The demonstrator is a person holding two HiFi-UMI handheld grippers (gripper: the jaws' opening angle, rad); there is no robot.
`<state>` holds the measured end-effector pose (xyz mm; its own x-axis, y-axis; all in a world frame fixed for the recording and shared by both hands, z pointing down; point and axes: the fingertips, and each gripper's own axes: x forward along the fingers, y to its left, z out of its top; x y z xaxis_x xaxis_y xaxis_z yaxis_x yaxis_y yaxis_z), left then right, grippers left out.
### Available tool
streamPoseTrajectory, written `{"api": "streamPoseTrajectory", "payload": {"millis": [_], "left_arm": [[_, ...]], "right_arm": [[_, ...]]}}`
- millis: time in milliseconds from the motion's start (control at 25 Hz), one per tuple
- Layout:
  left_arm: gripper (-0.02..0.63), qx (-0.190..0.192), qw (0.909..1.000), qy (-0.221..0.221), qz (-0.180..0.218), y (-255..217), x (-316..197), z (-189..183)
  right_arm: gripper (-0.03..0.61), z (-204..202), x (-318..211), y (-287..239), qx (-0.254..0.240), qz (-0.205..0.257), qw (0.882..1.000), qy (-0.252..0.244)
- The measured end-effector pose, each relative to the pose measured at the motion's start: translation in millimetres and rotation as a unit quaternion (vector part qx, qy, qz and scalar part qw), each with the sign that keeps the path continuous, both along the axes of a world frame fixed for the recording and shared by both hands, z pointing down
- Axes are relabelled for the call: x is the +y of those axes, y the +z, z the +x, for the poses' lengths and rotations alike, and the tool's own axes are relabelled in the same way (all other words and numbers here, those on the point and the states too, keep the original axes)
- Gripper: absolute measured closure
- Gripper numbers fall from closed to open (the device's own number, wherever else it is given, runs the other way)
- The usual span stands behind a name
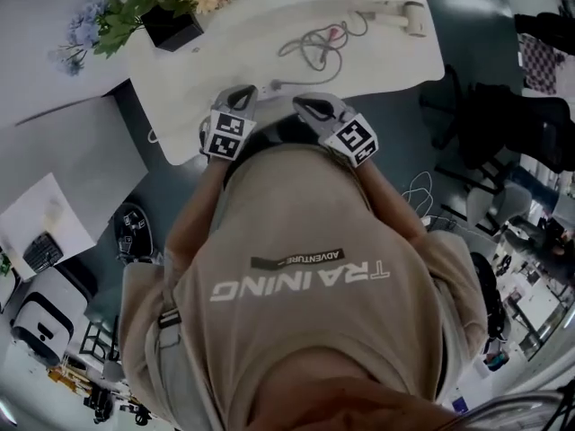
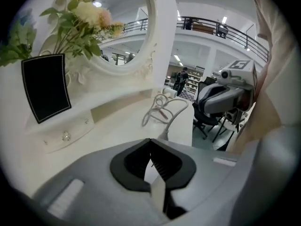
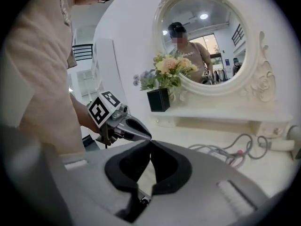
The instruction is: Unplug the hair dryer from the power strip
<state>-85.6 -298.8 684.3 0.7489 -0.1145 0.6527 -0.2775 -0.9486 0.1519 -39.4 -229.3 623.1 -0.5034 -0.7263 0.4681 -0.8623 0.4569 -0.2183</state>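
A white hair dryer (image 1: pixel 400 14) lies at the far right of the white dressing table (image 1: pixel 395 65), and its grey cable (image 1: pixel 314 45) is coiled in the middle. One cable end (image 1: pixel 275 85) reaches the front edge. I see no power strip. My left gripper (image 1: pixel 249 92) and right gripper (image 1: pixel 300 104) hover side by side at the front edge, both shut and holding nothing. In the left gripper view the shut tips (image 2: pixel 150 141) point toward the cable (image 2: pixel 162 108). In the right gripper view the tips (image 3: pixel 150 142) are shut, with the cable (image 3: pixel 230 149) at the right.
A black vase of flowers (image 1: pixel 171 25) stands at the table's back left. An oval mirror (image 3: pixel 207 41) rises behind the table. Black chairs (image 1: pixel 503 124) stand on the floor at the right, and white cases (image 1: pixel 40 317) at the lower left.
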Motion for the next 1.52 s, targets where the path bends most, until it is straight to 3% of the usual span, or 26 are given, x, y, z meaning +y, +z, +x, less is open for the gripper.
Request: {"api": "streamPoseTrajectory", "payload": {"millis": [280,480,640,680,1080,1520], "left_arm": [[0.612,-0.077,0.9948,0.067,-0.007,32,-1,2],[0.612,-0.107,0.9906,0.084,-0.018,43,13,0],[0.611,-0.109,0.991,0.078,-0.009,46,15,0],[0.611,-0.112,0.9905,0.079,-0.007,46,15,0],[0.612,-0.116,0.991,0.063,-0.026,48,12,0],[0.612,-0.127,0.9898,0.063,-0.013,45,14,-3]], "right_arm": [[0.575,4,7,34,-0.008,-0.04,0.997,0.065],[0.574,8,6,54,-0.015,-0.052,0.997,0.062],[0.567,2,-7,61,-0.004,-0.048,0.998,0.04],[0.523,1,-11,62,-0.001,-0.045,0.998,0.035],[0.517,-1,-32,78,0.051,-0.032,0.998,0.034],[0.495,-9,-54,84,0.051,-0.031,0.998,0.032]]}}
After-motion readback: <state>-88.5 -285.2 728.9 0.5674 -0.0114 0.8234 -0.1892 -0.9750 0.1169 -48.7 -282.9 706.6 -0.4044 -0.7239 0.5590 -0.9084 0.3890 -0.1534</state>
